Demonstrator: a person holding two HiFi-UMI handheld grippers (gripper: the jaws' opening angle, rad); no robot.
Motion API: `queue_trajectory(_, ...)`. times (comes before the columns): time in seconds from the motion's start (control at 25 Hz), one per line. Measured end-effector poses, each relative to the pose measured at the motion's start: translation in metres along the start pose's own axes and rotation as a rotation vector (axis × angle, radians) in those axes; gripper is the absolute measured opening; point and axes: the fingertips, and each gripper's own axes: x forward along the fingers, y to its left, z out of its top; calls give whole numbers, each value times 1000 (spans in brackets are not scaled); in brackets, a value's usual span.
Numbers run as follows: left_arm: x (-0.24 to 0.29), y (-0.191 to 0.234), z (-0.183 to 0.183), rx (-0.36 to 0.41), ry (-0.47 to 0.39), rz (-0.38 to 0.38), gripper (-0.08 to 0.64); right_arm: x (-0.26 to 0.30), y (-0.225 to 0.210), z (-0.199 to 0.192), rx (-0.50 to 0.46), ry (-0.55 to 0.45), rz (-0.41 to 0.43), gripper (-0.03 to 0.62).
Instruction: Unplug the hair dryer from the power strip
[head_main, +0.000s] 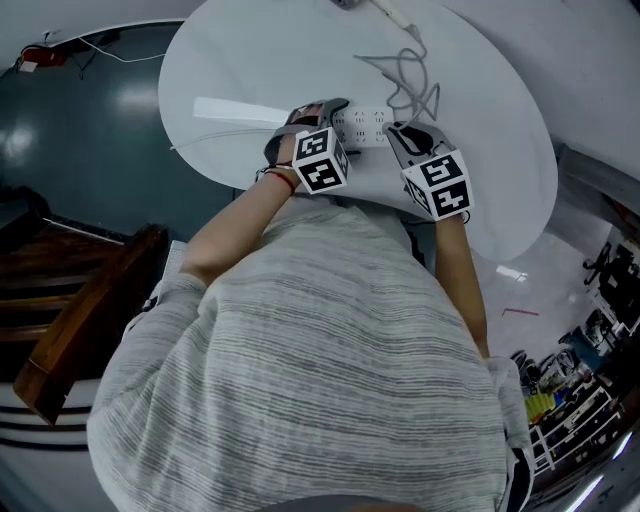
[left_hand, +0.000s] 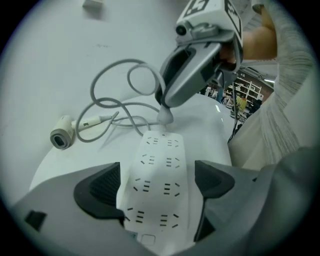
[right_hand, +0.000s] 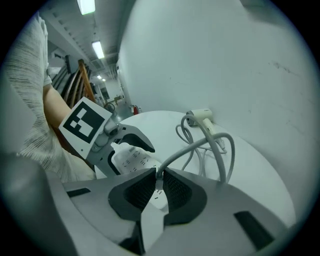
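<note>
A white power strip (left_hand: 159, 172) lies on the round white table (head_main: 240, 60). My left gripper (left_hand: 157, 186) is shut on its near end, one pad on each long side. At the strip's far end stands the white plug (left_hand: 166, 116), and my right gripper (right_hand: 157, 187) is shut on it; whether the plug is still seated I cannot tell. A grey cable (left_hand: 112, 102) runs in loops from the plug to the small white hair dryer (left_hand: 62, 136), which lies on the table. In the head view both grippers (head_main: 320, 112) (head_main: 405, 135) meet at the strip (head_main: 365, 125).
The cable loops (head_main: 408, 78) lie just beyond the strip. The table's near edge is under my arms. A wooden chair (head_main: 90, 320) stands at the left, and shelves with clutter (head_main: 570, 400) at the lower right.
</note>
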Motion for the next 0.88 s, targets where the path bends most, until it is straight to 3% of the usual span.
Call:
queue_trajectory(0.24,-43,6,6,-145,-138,31,454,11,-1,-10,192,-61,94,54)
queue_trajectory(0.36,-61,6,7,-213,-191,29,427,18,-1,-14,234,-52,127,54)
queue_trajectory(0.64,-91,12,27,-384,-324,-9,60,30,3,-22,256,-26,158,54)
queue_trajectory(0.72,-96,8,33,-417,-343,-42,17,32,2,-22,273,-34,161,54)
queue_trajectory(0.88,-101,-3,40,-439,-361,-84,6,34,-2,-21,286,-50,161,54)
